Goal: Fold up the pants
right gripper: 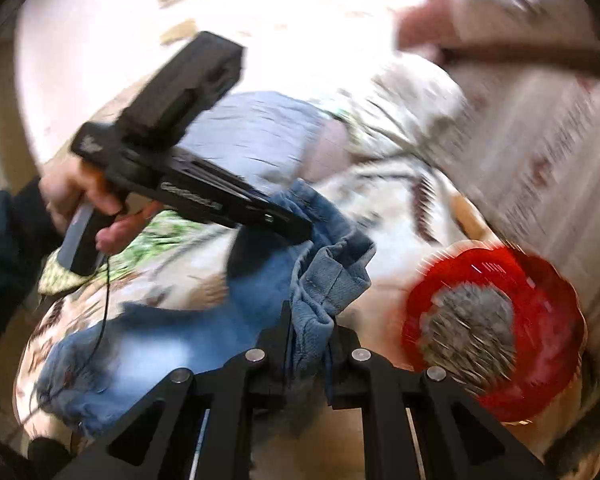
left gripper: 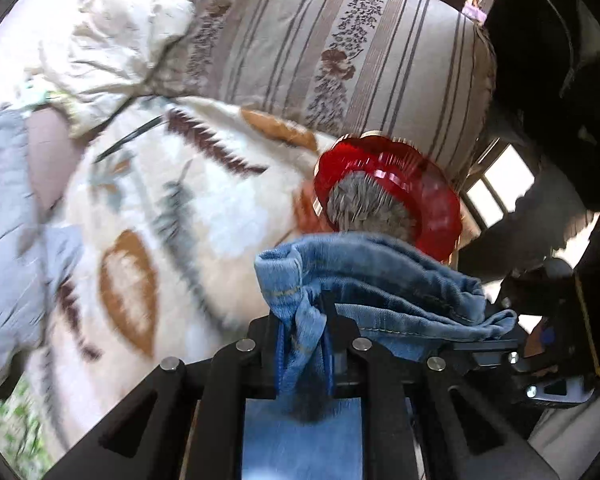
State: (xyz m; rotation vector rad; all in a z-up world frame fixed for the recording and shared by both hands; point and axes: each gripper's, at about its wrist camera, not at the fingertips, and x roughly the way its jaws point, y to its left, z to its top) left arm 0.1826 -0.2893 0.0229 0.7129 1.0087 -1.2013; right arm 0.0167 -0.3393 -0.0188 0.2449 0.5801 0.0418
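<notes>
The pants are blue jeans [left gripper: 372, 276], held bunched above a patterned blanket [left gripper: 148, 216]. My left gripper [left gripper: 305, 320] is shut on a fold of the jeans' edge, and the cloth hangs down between its jaws. My right gripper [right gripper: 310, 320] is shut on another bunched edge of the jeans [right gripper: 332, 276]. In the right wrist view the left gripper [right gripper: 204, 196] shows from the side, gripped by a hand, its tip buried in the denim. The rest of the jeans [right gripper: 148, 344] trails down to the lower left over the blanket. Both views are motion-blurred.
A red plastic bowl [left gripper: 412, 184] with a grey fibrous bundle in it lies on the blanket just beyond the jeans; it also shows in the right wrist view [right gripper: 540, 320]. A striped floral cushion [left gripper: 340, 48], a cream pillow [left gripper: 116, 48] and pale blue cloth [left gripper: 4, 200] lie around.
</notes>
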